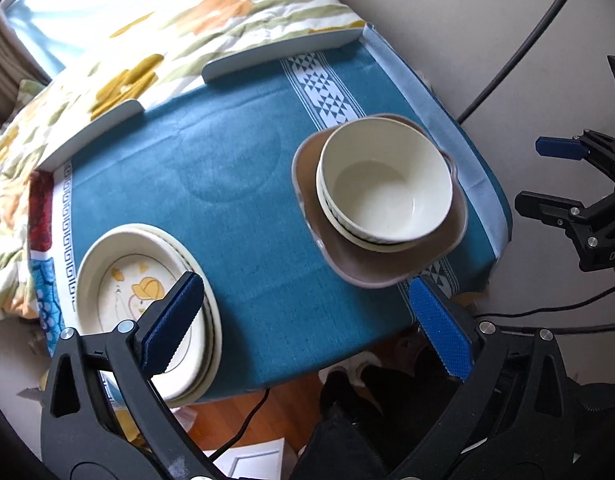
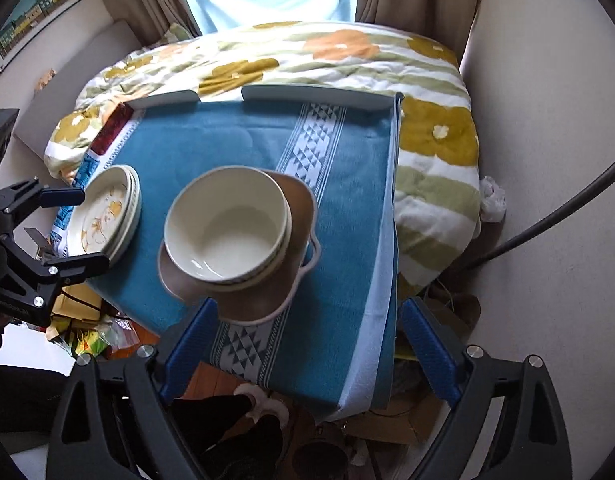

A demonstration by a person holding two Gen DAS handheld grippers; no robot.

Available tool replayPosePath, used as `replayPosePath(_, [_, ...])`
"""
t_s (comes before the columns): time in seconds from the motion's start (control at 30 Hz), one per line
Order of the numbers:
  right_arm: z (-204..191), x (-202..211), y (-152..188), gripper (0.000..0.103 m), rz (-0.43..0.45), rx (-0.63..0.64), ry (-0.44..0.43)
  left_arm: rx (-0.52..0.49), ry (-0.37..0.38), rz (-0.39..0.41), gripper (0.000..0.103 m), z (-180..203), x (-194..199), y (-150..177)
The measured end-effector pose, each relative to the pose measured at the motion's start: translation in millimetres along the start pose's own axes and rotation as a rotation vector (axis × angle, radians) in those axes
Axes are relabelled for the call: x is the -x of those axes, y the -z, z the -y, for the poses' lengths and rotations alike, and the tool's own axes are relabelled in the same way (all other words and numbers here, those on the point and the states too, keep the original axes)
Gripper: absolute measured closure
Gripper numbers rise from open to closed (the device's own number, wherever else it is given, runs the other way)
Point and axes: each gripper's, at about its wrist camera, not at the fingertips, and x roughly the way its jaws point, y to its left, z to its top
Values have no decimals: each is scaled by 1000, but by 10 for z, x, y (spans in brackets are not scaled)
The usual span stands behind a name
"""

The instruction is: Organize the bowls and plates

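Note:
Cream bowls (image 1: 383, 184) are nested and stand on a brown wavy-edged dish (image 1: 371, 264) at the table's right side; they also show in the right wrist view (image 2: 227, 224) on the dish (image 2: 263, 300). A stack of cream plates with a yellow drawing (image 1: 147, 304) sits at the table's front left corner, also in the right wrist view (image 2: 107, 216). My left gripper (image 1: 307, 320) is open and empty above the table's near edge, its left finger over the plates. My right gripper (image 2: 311, 344) is open and empty just in front of the brown dish.
The small table has a blue cloth (image 1: 235, 184) with white patterned bands and a raised white rim (image 1: 283, 52) at the far side. A flowered quilt (image 2: 435, 128) lies behind and to the right. Cables, papers and clutter lie on the floor (image 2: 91, 332) below.

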Motion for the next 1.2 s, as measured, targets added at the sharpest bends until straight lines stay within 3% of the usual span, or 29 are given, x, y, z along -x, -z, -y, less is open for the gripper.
replayPosePath(0.23, [47,-536,-11,12,-171,20,-29,-12,22,-110,4,8,-477,-115])
replayPosePath(0.3, [35,-651,-43,12,-193,32,-41,-10,36,-148,8,2,-606,-132])
replayPosePath(0.37, [-8,-767,-74,14,-222,57,-47,-5,53,-191,21,-7,-739,-130])
replayPosePath(0.43, [-53,-862,-100,28,-250,75,-53,0,70,-224,26,-12,-854,-134])
replayPosePath(0.5, [-68,-947,-125,33,-271,84,-73,8,101,-242,28,-9,-947,-143])
replayPosePath(0.57, [-66,-1034,-133,36,-289,92,-72,8,122,-260,43,19,-1027,-155])
replayPosePath(0.67, [-55,-1146,-111,46,-313,92,-88,6,146,-282,53,84,-1150,-166])
replayPosePath(0.7, [-54,-1186,-94,51,-321,91,-92,8,160,-285,55,107,-1184,-164])
replayPosePath(0.77, [-49,-1233,-84,55,-319,80,-121,19,181,-284,68,140,-1240,-159])
replayPosePath(0.83, [-50,-1266,-66,70,-317,70,-153,23,188,-271,75,166,-1267,-156])
replayPosePath(0.93, [-75,-1285,-26,81,-301,62,-210,11,166,-244,78,212,-1284,-115])
replayPosePath(1.2, [-112,-1184,45,82,-237,77,-200,9,147,-192,78,281,-1236,-25])
